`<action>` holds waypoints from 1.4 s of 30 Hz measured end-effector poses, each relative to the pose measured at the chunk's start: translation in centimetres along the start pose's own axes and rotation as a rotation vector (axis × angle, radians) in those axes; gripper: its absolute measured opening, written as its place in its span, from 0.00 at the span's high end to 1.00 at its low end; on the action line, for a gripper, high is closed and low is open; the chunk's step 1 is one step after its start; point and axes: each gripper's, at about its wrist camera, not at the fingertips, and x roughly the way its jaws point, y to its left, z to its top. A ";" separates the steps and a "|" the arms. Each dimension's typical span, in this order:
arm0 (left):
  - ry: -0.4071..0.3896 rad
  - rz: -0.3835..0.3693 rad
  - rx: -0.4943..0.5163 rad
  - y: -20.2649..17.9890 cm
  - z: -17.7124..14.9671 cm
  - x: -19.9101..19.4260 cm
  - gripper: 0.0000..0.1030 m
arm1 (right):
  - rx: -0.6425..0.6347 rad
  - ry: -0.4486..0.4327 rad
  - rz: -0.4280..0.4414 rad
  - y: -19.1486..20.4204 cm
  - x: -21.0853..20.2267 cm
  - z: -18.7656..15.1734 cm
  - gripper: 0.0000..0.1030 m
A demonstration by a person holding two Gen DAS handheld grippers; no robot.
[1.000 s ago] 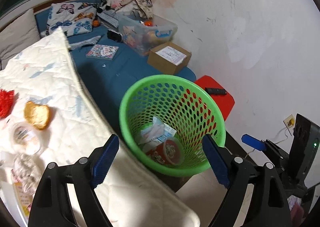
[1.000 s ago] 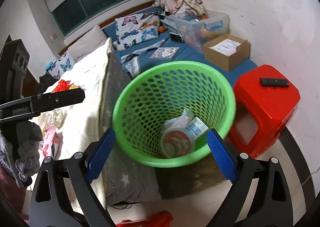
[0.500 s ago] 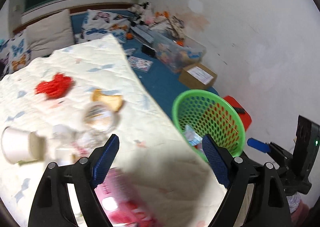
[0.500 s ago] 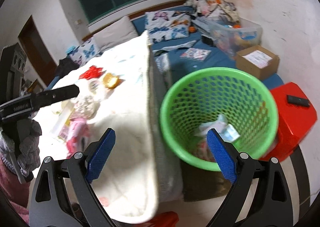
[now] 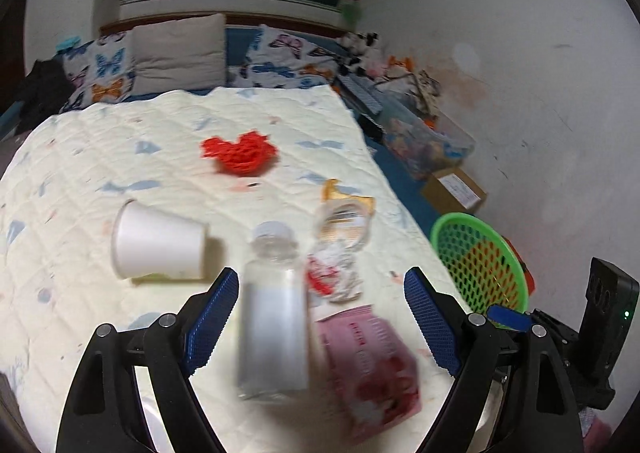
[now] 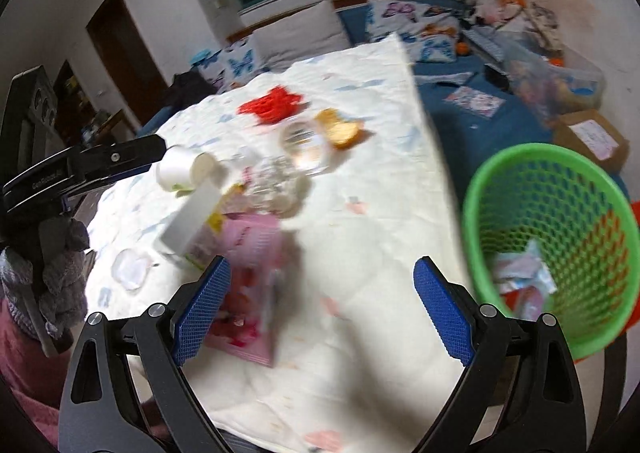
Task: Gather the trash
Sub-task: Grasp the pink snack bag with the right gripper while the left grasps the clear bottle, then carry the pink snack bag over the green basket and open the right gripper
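Several pieces of trash lie scattered on the cream quilt point(image 5: 80, 157) in the middle of both views, and we hold both tools wide open with nothing between the pads. Our left gripper point(image 5: 320, 317) frames a clear plastic bottle point(image 5: 274, 317) at lower centre of the left view, with a pink packet point(image 5: 372, 357) just to its right and a white paper cup point(image 5: 158, 243) on its side at centre left. Above them sit a crumpled clear wrapper point(image 5: 340, 273), a clear round tub point(image 5: 346, 223), a bread-like scrap point(image 5: 348, 197) and a red mesh tangle point(image 5: 240, 151). Our right gripper point(image 6: 322, 311) hangs over the same packet, at lower left of its view.

We judge the bottle light, smooth and easily dented, so the label band at mid-body looks like the best hold. The cup should crush easily; we would pinch it across the rim. The packet seems flat and limp, best taken by an edge.

Our green basket point(image 6: 548, 157) stands off the quilt's edge at the right of the right view, already holding a few wrappers point(image 6: 520, 273).
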 end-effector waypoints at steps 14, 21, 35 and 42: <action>0.007 0.048 -0.080 4.8 -1.9 -0.9 0.21 | -0.107 0.128 0.032 6.3 6.3 -1.0 0.11; 0.042 0.043 -0.059 4.6 -2.4 0.3 0.22 | -0.124 0.173 -0.010 6.9 8.5 -1.5 0.18; 0.131 0.063 0.038 2.6 -1.9 5.2 0.29 | -0.113 0.142 -0.008 5.7 6.8 -1.8 0.37; 0.164 0.085 0.093 1.9 -1.6 7.1 0.29 | -0.078 0.104 -0.008 4.3 4.6 -1.5 0.37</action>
